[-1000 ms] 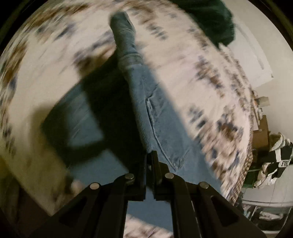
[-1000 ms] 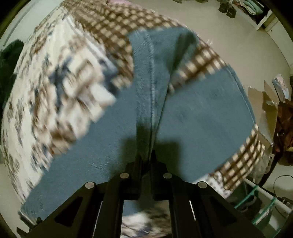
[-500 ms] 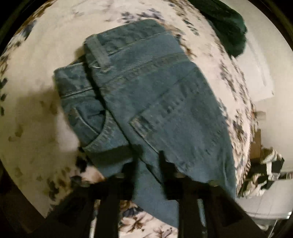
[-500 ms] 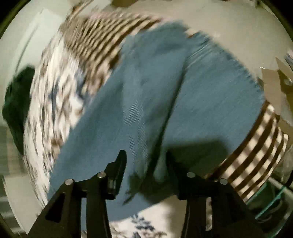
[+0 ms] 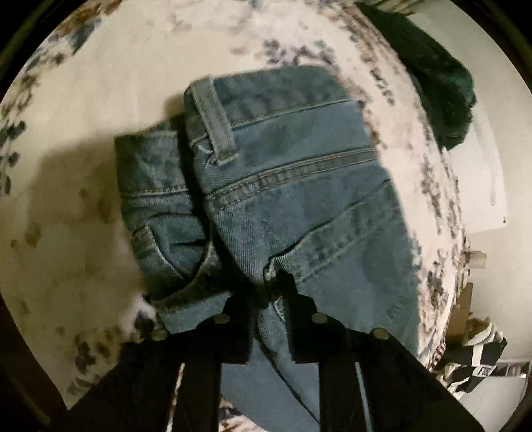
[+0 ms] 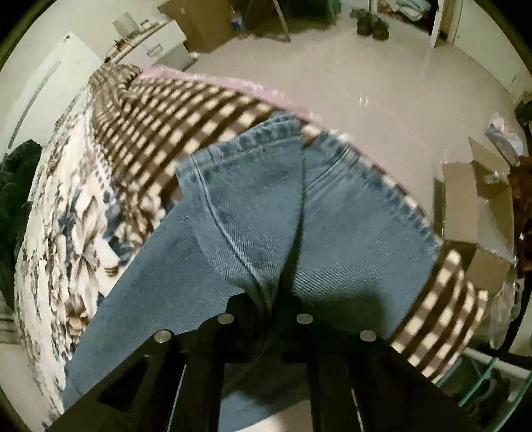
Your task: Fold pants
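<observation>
Blue denim pants (image 5: 292,206) lie on a floral bedspread (image 5: 83,199), folded lengthwise, waistband and belt loop at the far end, back pocket facing up. My left gripper (image 5: 269,292) sits at the near edge of the waist part, jaws a little apart with a denim fold between them. In the right wrist view the pant legs (image 6: 266,216) lie over a brown checked blanket (image 6: 159,113), hems at the far end. My right gripper (image 6: 272,302) has a denim ridge between its jaws, which stand slightly apart.
A dark green garment (image 5: 435,83) lies on the bed's far right. Beyond the bed edge are a pale floor (image 6: 382,73), cardboard boxes (image 6: 475,212), shoes (image 6: 372,26) and a white cabinet (image 6: 159,43).
Both grippers held the denim shut a second ago, laid the pants down onto the bed, then opened their jaws. The right gripper's jaws have since narrowed around the fold.
</observation>
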Motion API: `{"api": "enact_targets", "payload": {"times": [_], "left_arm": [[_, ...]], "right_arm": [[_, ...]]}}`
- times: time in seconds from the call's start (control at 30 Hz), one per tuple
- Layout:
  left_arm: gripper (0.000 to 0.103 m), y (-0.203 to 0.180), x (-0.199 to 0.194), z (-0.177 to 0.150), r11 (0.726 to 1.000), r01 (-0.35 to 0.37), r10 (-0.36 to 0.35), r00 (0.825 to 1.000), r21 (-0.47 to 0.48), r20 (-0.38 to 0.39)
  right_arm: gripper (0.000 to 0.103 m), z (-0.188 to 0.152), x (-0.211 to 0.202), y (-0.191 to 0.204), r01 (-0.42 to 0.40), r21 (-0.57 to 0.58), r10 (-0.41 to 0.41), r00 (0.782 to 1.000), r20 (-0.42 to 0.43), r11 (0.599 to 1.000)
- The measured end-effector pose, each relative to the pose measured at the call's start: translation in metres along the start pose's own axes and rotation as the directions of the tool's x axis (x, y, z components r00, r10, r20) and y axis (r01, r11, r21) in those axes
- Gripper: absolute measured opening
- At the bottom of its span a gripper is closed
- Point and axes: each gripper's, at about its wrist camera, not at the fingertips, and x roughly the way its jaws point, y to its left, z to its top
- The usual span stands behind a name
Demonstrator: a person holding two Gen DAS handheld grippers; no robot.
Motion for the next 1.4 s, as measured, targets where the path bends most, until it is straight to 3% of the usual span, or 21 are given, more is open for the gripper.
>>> {"api": "enact_targets", "payload": {"times": [0.13,0.27,0.43,0.57,0.67,0.7,0.77,0.8,0.83,0.9,0.93,0.97,1.0,1.03,1.2,1.23,1.3,1.37,1.4], "left_arm": [[0.010,0.002,-0.023,-0.006,0.999,0.034,-0.034,0.999,0.033,0.000],[0.010,0.022,-0.031,-0.014,0.999,0.005,-0.003,1.000,0.049,-0.028],[0.011,0.036,-0.012,-0.020,0.996,-0.032,0.035,0.999,0.081,-0.035],[0.016,0.035,-0.004,-0.020,0.993,-0.058,0.063,0.997,0.099,-0.045],[0.027,0.029,-0.005,-0.027,0.988,-0.084,0.095,0.992,0.129,-0.086],[0.035,0.028,-0.006,-0.030,0.987,-0.087,0.100,0.991,0.136,-0.094],[0.057,0.025,-0.012,-0.041,0.981,-0.108,0.125,0.987,0.162,-0.098],[0.077,0.022,-0.015,-0.046,0.975,-0.124,0.143,0.985,0.182,-0.096],[0.084,0.018,-0.017,-0.054,0.967,-0.137,0.160,0.983,0.213,-0.091],[0.084,0.006,-0.019,-0.070,0.947,-0.162,0.192,0.978,0.278,-0.083],[0.084,0.000,-0.017,-0.079,0.937,-0.168,0.203,0.976,0.308,-0.085],[0.084,-0.003,-0.016,-0.085,0.930,-0.168,0.207,0.974,0.326,-0.089],[0.084,-0.010,-0.012,-0.098,0.920,-0.159,0.207,0.973,0.358,-0.099],[0.084,-0.015,-0.009,-0.107,0.913,-0.150,0.207,0.972,0.379,-0.112],[0.084,-0.044,0.014,-0.165,0.863,-0.084,0.204,0.960,0.498,-0.193],[0.084,-0.047,0.020,-0.178,0.845,-0.080,0.220,0.954,0.529,-0.206],[0.084,-0.050,0.030,-0.194,0.820,-0.077,0.247,0.942,0.567,-0.229],[0.084,-0.047,0.042,-0.212,0.798,-0.076,0.278,0.927,0.597,-0.253],[0.084,-0.043,0.049,-0.218,0.789,-0.082,0.297,0.919,0.608,-0.261]], "right_arm": [[0.007,-0.001,-0.021,-0.012,-0.025,0.011,0.025,1.000,0.006,1.000],[0.007,0.006,-0.021,-0.012,-0.023,0.013,0.023,1.000,-0.012,1.000],[0.005,0.004,0.003,-0.046,0.027,0.089,-0.022,0.998,-0.058,0.996],[0.005,0.005,0.028,-0.074,-0.035,0.131,0.054,0.988,-0.144,0.991],[0.007,0.008,0.029,-0.083,-0.080,0.146,0.104,0.982,-0.161,0.986],[0.009,0.009,0.025,-0.086,-0.101,0.153,0.124,0.981,-0.148,0.983],[0.033,0.012,0.014,-0.094,-0.103,0.163,0.120,0.988,-0.101,0.981],[0.041,0.014,0.009,-0.097,-0.113,0.170,0.128,0.989,-0.076,0.979],[0.055,0.016,0.005,-0.104,-0.124,0.188,0.137,0.989,-0.059,0.974],[0.055,0.019,0.008,-0.112,-0.123,0.214,0.141,0.987,-0.072,0.969],[0.051,0.020,0.012,-0.119,-0.115,0.234,0.136,0.988,-0.076,0.965],[0.017,0.021,0.013,-0.122,-0.115,0.254,0.134,0.989,-0.058,0.960],[0.007,0.020,0.011,-0.125,-0.106,0.257,0.119,0.992,-0.033,0.960],[0.006,0.022,0.011,-0.126,-0.069,0.251,0.078,0.997,-0.028,0.965],[0.005,0.013,0.008,-0.127,-0.031,0.228,0.030,1.000,0.006,0.973],[0.006,0.011,0.011,-0.128,-0.024,0.202,0.025,1.000,-0.003,0.979],[0.019,0.011,0.017,-0.130,-0.019,0.170,0.028,0.998,-0.051,0.985],[0.046,0.005,0.014,-0.144,-0.097,0.225,0.113,0.992,-0.055,0.969],[0.053,0.000,0.012,-0.152,-0.150,0.263,0.167,0.985,-0.046,0.953]]}}
